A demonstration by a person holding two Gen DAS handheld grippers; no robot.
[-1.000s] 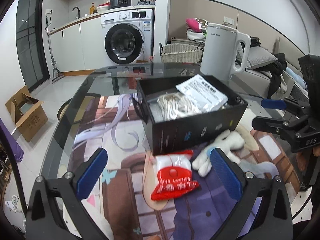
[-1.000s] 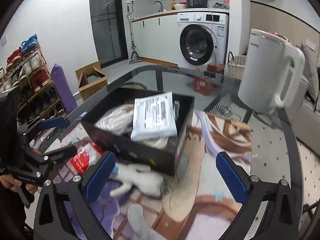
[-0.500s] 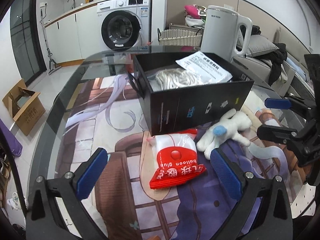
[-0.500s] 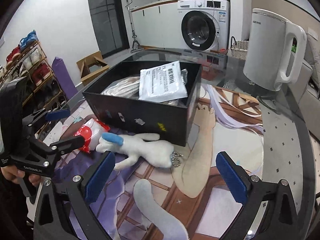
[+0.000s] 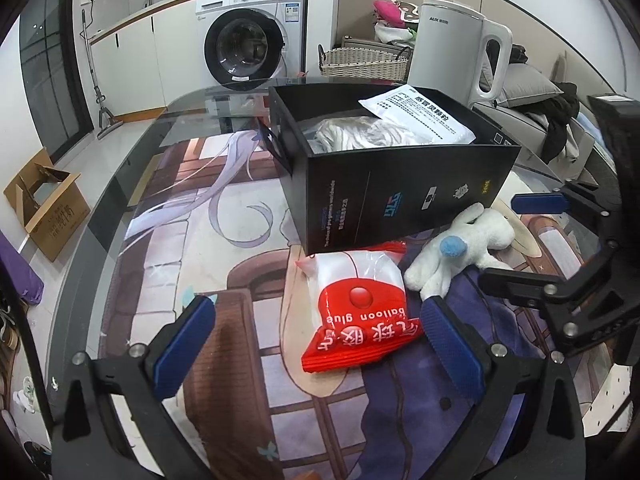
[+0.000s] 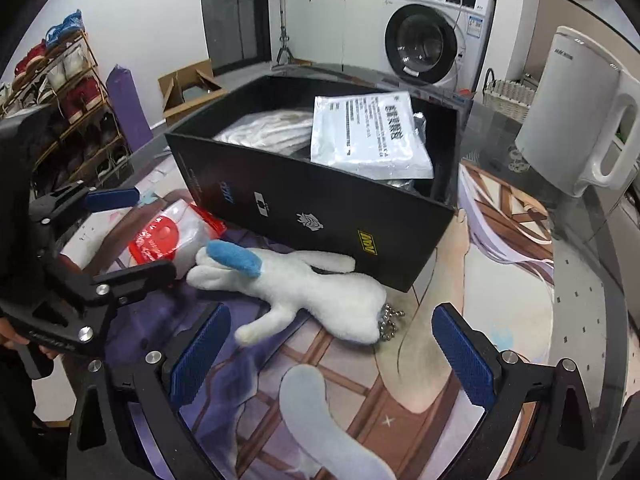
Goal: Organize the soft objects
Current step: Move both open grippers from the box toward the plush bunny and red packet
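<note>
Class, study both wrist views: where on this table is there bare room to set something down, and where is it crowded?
Free: the mat left of the black box, toward the table's rim, and the stretch between box and white kettle. Crowded: in front of the box, where the balloon glue packet and white plush toy lie side by side.
</note>
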